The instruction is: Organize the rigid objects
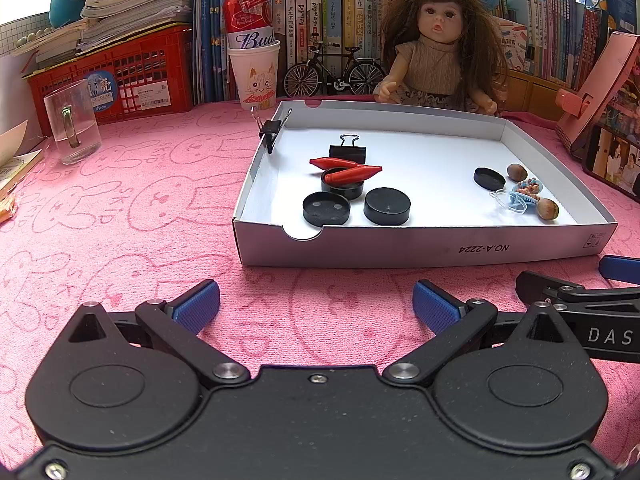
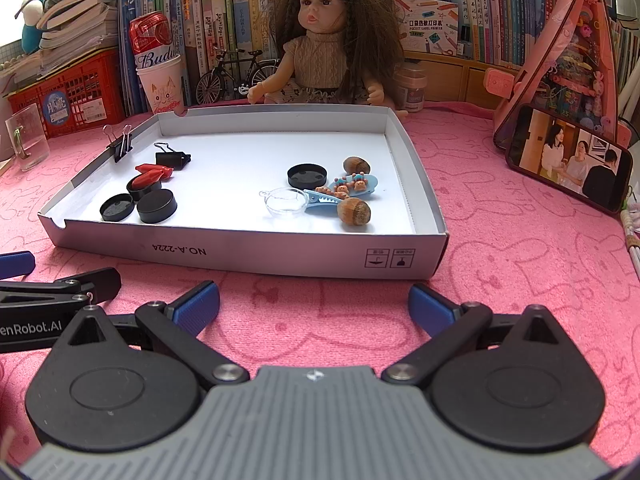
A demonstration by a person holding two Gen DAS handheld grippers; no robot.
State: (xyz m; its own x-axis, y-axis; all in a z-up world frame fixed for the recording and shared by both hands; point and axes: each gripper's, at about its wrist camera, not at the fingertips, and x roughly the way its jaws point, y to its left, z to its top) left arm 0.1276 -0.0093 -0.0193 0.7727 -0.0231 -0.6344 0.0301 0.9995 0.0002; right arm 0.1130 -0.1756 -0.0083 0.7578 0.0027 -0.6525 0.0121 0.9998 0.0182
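Both claws, left gripper (image 1: 316,300) and right gripper (image 2: 314,302), hung wide open and empty before the white tray (image 2: 256,246); inside lay small black caps (image 2: 157,208), likely light, stiff, best pinched across their rims.

Bare pink counter (image 1: 120,216) before the white box (image 1: 400,246), box middle open — black caps (image 1: 387,205) left, hazelnuts (image 2: 354,210) right, doll (image 2: 328,40) blocking behind.
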